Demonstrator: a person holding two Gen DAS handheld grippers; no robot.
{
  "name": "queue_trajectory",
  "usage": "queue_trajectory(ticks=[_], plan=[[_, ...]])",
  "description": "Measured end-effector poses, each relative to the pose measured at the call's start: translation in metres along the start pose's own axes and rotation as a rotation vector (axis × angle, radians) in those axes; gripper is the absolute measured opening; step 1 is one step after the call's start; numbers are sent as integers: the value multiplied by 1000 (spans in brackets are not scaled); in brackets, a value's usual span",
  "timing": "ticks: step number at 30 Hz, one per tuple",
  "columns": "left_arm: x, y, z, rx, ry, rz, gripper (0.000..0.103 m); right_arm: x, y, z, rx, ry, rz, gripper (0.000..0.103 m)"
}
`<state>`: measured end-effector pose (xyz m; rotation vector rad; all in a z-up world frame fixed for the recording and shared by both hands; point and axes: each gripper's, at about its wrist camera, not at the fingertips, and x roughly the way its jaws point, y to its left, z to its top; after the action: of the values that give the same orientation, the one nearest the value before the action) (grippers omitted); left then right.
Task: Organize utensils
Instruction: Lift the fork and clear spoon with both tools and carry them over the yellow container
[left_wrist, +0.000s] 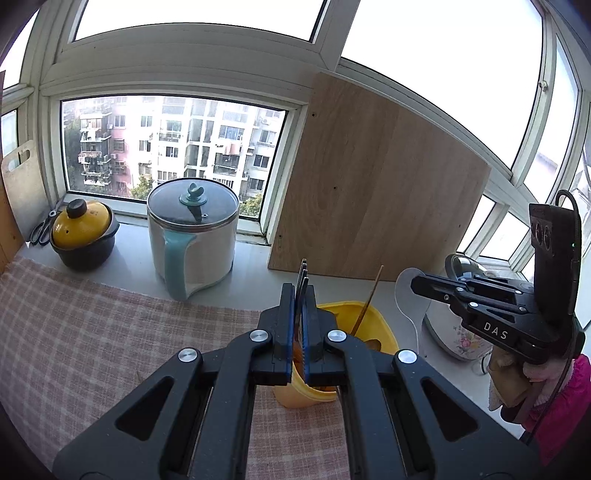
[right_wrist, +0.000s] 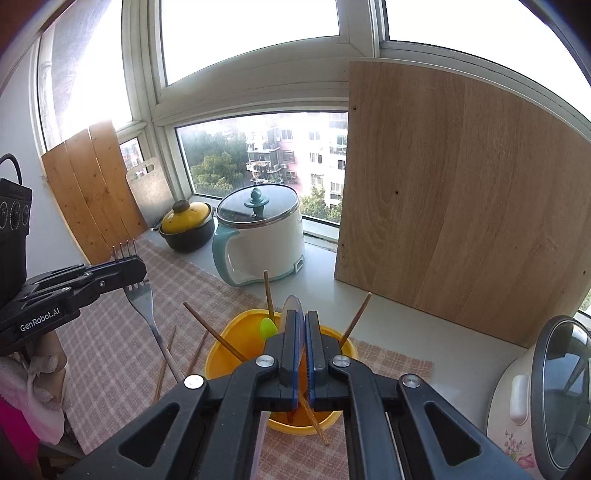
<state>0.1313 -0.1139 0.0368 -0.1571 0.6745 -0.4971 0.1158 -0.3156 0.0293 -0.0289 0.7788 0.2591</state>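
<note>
My left gripper (left_wrist: 300, 328) is clamped on a fork (right_wrist: 142, 295), tines up, above the checked cloth (left_wrist: 92, 332); my right gripper (right_wrist: 303, 347) is clamped on a clear plastic rice paddle (left_wrist: 410, 299), above the yellow container (right_wrist: 225, 354). That container already holds 3 or so chopsticks (right_wrist: 214, 330) and a green spoon (right_wrist: 269, 326), leaning every way. I judge they could snag either utensil going in and tip the container. More chopsticks (right_wrist: 164, 365) lie loose on the cloth. The rice cooker (right_wrist: 546, 398) crowds the right, the electric pot (right_wrist: 262, 236) stands behind.
</note>
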Motion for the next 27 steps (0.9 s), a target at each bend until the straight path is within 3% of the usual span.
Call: queue_trajectory(ticks=[12, 27], plan=[[16, -5, 25, 22, -35, 50, 0, 27, -4, 19, -14, -4, -23, 0], [37, -2, 23, 31, -2, 77, 0, 54, -3, 29, -46, -3, -75, 0]])
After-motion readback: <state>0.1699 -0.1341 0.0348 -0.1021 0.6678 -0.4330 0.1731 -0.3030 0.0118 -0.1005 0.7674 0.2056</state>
